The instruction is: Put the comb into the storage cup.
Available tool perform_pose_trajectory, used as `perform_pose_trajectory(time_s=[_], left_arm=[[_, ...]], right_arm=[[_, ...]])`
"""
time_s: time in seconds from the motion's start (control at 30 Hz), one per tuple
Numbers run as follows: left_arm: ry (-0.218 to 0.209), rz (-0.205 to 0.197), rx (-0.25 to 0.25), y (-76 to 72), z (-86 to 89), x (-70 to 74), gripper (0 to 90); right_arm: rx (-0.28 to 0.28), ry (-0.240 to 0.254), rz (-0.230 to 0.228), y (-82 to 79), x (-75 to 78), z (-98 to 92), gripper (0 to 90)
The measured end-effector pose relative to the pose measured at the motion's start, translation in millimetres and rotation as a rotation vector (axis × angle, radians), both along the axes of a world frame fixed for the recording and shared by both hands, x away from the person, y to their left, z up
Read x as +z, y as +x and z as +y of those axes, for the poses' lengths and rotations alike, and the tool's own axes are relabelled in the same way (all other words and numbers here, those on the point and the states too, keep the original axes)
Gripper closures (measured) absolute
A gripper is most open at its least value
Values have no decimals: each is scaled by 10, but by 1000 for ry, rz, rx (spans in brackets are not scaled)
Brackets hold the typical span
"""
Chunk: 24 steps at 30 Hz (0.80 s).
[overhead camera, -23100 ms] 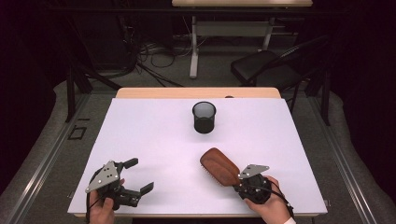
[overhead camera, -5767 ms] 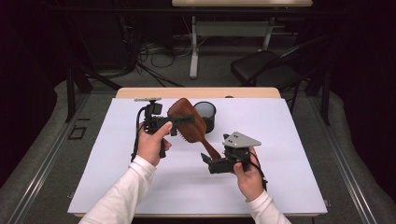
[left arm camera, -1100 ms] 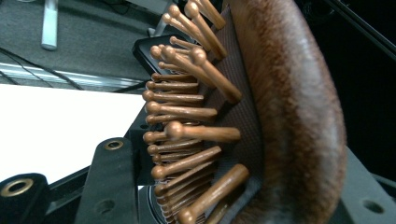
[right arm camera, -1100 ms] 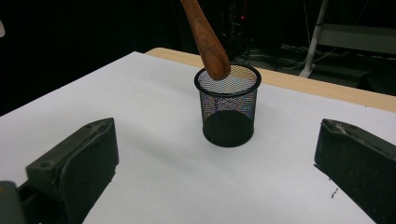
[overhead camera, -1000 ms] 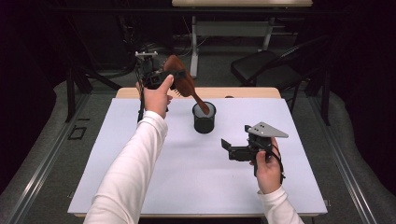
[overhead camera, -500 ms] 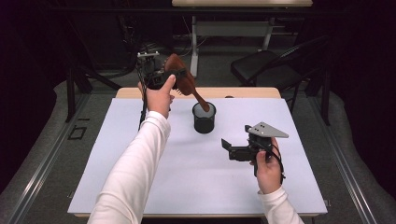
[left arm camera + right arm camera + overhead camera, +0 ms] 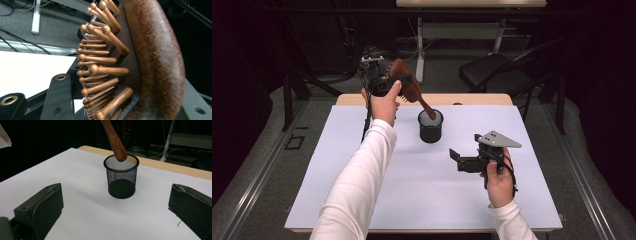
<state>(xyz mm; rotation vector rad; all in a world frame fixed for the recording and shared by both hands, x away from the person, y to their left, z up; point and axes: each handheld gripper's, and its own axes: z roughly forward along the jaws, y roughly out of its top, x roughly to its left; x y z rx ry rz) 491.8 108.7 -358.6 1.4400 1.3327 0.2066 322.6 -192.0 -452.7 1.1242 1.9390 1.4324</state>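
A brown wooden hairbrush (image 7: 408, 87) hangs tilted above the table's far side, its handle tip (image 7: 119, 153) at the rim of a black mesh cup (image 7: 430, 126). My left gripper (image 7: 398, 84) is shut on the brush's head; its view shows the wooden bristles (image 7: 100, 60) and brown back (image 7: 160, 62) close up between the jaws. My right gripper (image 7: 457, 159) is held over the table's right half, jaws wide open and empty, facing the mesh cup (image 7: 121, 177) from a short way off.
The white table top (image 7: 337, 175) has a wooden strip (image 7: 472, 99) along its far edge. Beyond it are a dark chair (image 7: 502, 75), a desk frame (image 7: 422, 35) and cables on the floor.
Over the last second nothing has visibly changed. Well before that, the brush lay on the table near the right gripper, then was held by the left gripper and raised over the cup.
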Motion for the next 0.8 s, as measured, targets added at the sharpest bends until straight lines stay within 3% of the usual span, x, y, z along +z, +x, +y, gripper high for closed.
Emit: perform_pose_trajectory(time_s=[0.8], left_arm=[[20, 26, 4, 49, -91, -122, 482]], right_arm=[[-1, 5, 3, -7, 8, -9, 0]])
